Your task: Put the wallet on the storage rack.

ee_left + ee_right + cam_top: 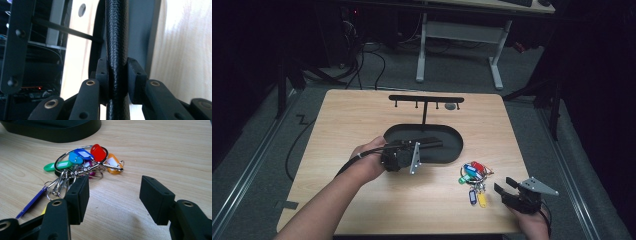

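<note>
A: Two hand-held black two-jaw grippers are in service over the light wooden table (362, 110). Status of the left gripper (117, 72)?

B: Clenched. Its jaws press from both sides on a black textured rod (117, 37), which runs up between the pads and away from the camera. In the high view the left gripper (427, 144) lies level over the dark oval base (447, 150) of the black T-shaped hook stand (426, 100), jaws pointing toward the table's right side.

A: Position of the rod?

B: Over the oval base, held in the left jaws. Whether its far end touches the base cannot be told.

A: Status of the right gripper (113, 195)?

B: Released. Jaws stand apart with bare table between them; nothing is gripped. In the high view the right gripper (505, 186) sits near the table's front right corner.

A: Nearest item to it?

B: One bunch of coloured plastic key tags on metal rings (82, 162): green, blue, red, orange and purple tags. It lies flat on the table, just ahead of the left-hand jaw in the right gripper view. Contact between that jaw and the rings cannot be confirmed. In the high view the bunch (474, 175) lies between the oval base and the right gripper
</note>
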Action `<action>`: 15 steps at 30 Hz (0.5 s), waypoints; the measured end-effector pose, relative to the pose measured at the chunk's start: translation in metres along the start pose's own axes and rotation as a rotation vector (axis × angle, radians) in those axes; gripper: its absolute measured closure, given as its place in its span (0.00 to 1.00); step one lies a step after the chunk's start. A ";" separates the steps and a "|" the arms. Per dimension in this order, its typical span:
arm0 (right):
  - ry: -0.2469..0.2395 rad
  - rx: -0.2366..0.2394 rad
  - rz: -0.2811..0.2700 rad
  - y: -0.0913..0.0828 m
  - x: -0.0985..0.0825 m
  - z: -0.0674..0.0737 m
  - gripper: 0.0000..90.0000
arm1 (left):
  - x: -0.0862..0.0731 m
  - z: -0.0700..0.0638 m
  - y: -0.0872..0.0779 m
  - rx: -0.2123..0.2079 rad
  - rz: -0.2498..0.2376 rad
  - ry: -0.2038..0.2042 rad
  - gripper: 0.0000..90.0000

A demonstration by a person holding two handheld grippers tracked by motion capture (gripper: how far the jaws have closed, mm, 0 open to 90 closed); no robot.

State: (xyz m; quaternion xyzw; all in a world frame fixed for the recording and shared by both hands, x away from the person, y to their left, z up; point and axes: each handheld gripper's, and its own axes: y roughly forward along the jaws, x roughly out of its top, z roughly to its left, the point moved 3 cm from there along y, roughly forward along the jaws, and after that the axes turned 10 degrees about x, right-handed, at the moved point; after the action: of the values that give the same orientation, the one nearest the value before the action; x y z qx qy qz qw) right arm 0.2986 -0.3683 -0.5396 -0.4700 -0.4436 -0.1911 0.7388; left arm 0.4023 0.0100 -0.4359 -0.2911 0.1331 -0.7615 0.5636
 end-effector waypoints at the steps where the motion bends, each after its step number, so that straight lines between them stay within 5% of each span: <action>1: 0.005 -0.001 -0.004 -0.001 0.000 -0.001 0.46 | 0.001 0.001 0.002 0.001 -0.002 0.002 0.83; 15: 0.009 0.009 -0.014 -0.004 -0.001 -0.004 0.46 | 0.018 0.003 0.043 -0.011 -0.020 0.030 0.83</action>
State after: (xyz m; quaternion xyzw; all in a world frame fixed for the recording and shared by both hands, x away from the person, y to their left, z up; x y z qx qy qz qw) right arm 0.2969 -0.3735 -0.5394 -0.4629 -0.4443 -0.1963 0.7415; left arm 0.4339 -0.0204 -0.4512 -0.2841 0.1429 -0.7706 0.5523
